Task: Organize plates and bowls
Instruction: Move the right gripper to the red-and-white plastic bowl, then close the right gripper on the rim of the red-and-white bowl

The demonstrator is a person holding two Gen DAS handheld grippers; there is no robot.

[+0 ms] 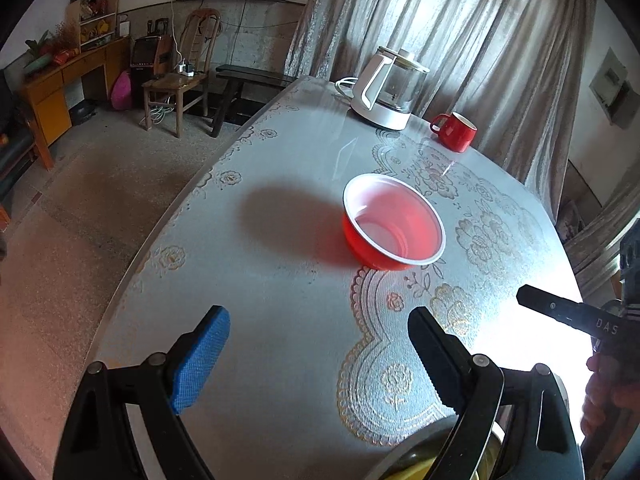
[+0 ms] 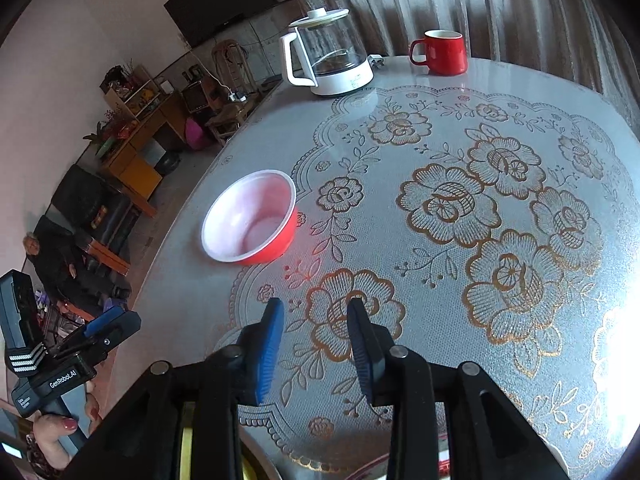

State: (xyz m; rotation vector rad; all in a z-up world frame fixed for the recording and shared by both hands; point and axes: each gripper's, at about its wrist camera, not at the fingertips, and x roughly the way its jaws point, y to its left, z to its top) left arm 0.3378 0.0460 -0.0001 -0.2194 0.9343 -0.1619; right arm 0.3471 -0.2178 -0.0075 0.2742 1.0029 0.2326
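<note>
Table [image 2: 500,320]: floral cloth; kettle [image 2: 328,60] and mug [image 2: 442,52] at the far edge.
Bowl [image 1: 394,222]: red, upright and empty, alone on the cloth, nearer the table's left edge.
Left gripper [image 1: 316,344]: jaws wide apart, nothing between them; the bowl lies ahead, slightly right, apart from the tips; probably the nearer tool.
Right gripper [image 2: 316,320]: jaws narrowly parted, empty; the bowl lies ahead and to its left.

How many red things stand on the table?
2. The red bowl stands near the table's left edge; the red mug stands at the far side beside the kettle. More may be hidden below the frame.
</note>
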